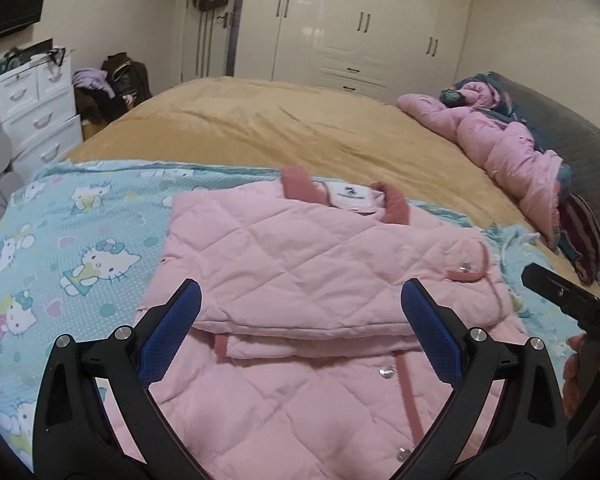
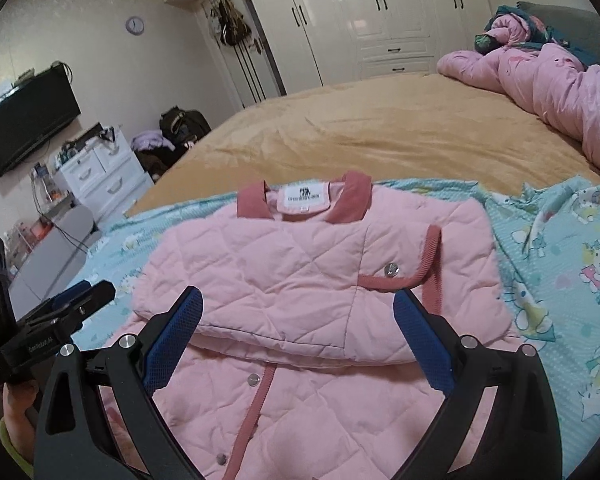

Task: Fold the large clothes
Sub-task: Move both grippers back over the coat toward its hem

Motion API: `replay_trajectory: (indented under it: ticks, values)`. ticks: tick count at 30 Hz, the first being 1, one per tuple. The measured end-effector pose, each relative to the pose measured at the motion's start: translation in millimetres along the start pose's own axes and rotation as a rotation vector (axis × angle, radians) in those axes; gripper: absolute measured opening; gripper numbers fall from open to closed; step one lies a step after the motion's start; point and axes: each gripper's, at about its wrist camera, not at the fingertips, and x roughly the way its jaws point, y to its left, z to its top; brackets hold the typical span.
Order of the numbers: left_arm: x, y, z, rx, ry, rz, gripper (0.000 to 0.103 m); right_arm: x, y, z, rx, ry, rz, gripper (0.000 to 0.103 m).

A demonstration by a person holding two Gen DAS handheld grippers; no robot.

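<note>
The left gripper [image 1: 300, 312] hovers with its blue pads spread wide, holding nothing, just above the near edge of the folded-over top layer of the pink quilted jacket [image 1: 312, 256]; the right gripper [image 2: 298, 320] is likewise spread and empty over the same fold. The jacket lies front up on a blue cartoon-print sheet [image 1: 80, 232] at the near end of the bed, collar [image 2: 304, 200] at the far side, sleeves seemingly already tucked across the chest, and the buttoned lower half running toward the viewer under both tools. The fold looks partway done: the likely next move is to pinch the near hem at both corners and carry it up toward the collar, keeping the layers square. Ahead the tan bedspread [image 1: 300, 128] lies open and flat; a bunched pink quilt [image 1: 500, 136] sits well off to the far right.
</note>
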Motion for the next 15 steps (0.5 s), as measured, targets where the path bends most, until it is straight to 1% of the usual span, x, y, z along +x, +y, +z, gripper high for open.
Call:
replay_trajectory:
  ticks: [8,11,13,15]
  values:
    - [-36,-1,3,-0.021,-0.030,-0.002,0.094,-30,-2,0,0.002,-0.026,0.013,0.096]
    - [-46,-1,2,-0.024,-0.040,0.000,0.094,-40,1,0,-0.015,-0.033,0.019,0.096]
    - [-51,-1,0,-0.030,-0.045,-0.004,0.094,-46,3,0,-0.023,-0.044,0.016,0.098]
    - [-56,-1,0,-0.032,-0.048,-0.004,0.094,-52,5,0,-0.027,-0.054,0.018,0.099]
